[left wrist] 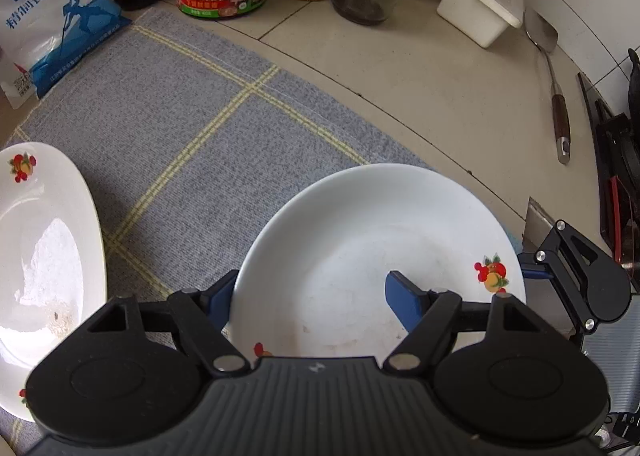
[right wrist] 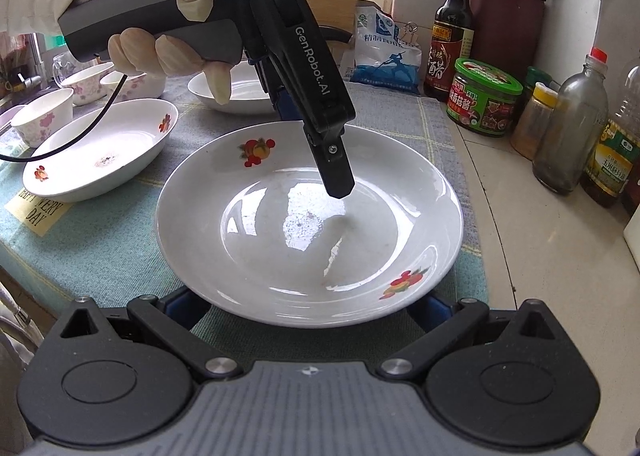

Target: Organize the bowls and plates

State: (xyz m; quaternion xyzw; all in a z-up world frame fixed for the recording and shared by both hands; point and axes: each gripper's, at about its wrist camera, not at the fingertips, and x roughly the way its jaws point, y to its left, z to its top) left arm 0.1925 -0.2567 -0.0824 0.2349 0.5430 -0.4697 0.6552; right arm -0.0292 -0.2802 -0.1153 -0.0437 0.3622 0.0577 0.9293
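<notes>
A round white plate (left wrist: 376, 252) (right wrist: 308, 224) with fruit prints lies on a grey checked cloth (left wrist: 192, 128). My left gripper (left wrist: 316, 296) is open and straddles the plate's near rim, one finger inside the plate and one outside to the left. In the right wrist view its finger (right wrist: 336, 172) hangs over the plate's middle. My right gripper (right wrist: 308, 304) is open, its fingers low beside the plate's near edge, mostly hidden under the plate. An oval white dish (left wrist: 44, 264) (right wrist: 104, 152) lies to the left.
Another white dish (right wrist: 236, 88) and several flowered bowls (right wrist: 88, 84) stand at the back left. Jars, sauce bottles (right wrist: 452, 28), a salt bag (left wrist: 52, 28), a white box (left wrist: 480, 4) and a spatula (left wrist: 556, 96) line the counter's back and right.
</notes>
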